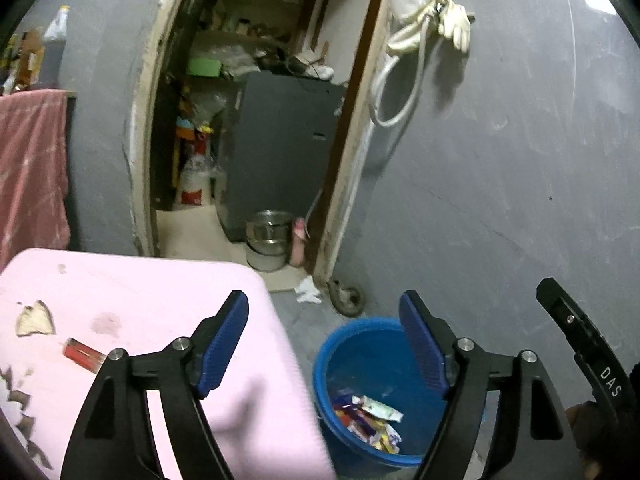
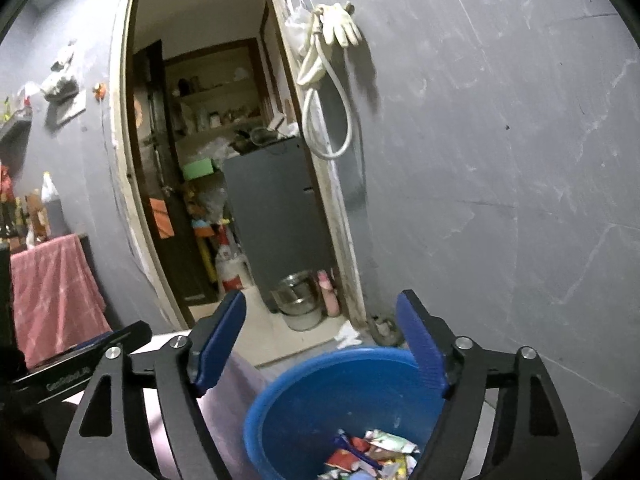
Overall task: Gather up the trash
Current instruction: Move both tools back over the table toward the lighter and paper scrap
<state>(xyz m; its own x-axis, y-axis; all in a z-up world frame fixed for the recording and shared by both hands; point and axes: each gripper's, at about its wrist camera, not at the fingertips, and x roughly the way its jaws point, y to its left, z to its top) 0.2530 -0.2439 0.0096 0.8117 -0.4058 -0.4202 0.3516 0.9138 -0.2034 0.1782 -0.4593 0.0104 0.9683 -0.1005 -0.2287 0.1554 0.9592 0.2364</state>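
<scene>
Fingers (image 1: 234, 344) of both grippers apart, empty, above blue bucket (image 2: 320, 392) of wrappers (image 2: 372, 454)

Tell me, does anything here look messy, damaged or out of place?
Yes. The pink table has a torn patch and flaking damage along its near left edge, plus a stain. A red wrapper lies on it, outside the blue bucket. White crumpled paper lies on the floor by the doorway.

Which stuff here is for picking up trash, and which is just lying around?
For the job:
blue bucket
wrappers inside it
red wrapper on the pink table

Just lying about:
steel pot
white gloves
hose
pink cloth
</scene>
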